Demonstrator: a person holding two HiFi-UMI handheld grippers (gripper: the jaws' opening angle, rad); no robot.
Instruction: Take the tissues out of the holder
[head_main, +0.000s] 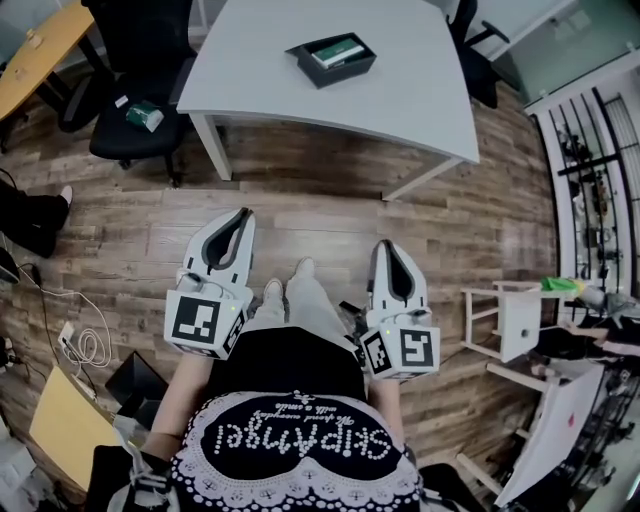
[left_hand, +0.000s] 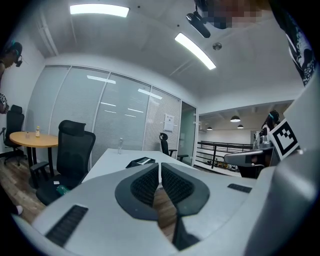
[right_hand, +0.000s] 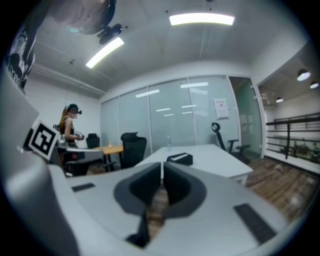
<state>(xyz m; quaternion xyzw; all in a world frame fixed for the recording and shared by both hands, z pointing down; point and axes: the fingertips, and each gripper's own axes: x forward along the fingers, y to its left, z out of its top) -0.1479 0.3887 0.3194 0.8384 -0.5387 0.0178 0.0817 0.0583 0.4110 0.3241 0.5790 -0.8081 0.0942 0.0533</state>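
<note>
You hold your left gripper (head_main: 241, 218) and right gripper (head_main: 386, 248) with jaws pressed together on nothing, well short of the tissue holder (head_main: 331, 60) on the far table (head_main: 420, 95)

Black holder (head_main: 345, 73) (tissues (head_main: 336, 51) inside) on table (head_main: 300, 105)

Upside down across black shirt (head_main: 295, 440): white print, roughly "SKIPAngel"; small script line beside it illegible. Left marker cube (head_main: 198, 322) and right marker cube (head_main: 420, 347): black-and-white squares only, no letters. Posted sheet (left_hand: 169, 121) on glass wall: unreadable. Green tissues (head_main: 335, 50) in holder (head_main: 305, 62): print too small.
</note>
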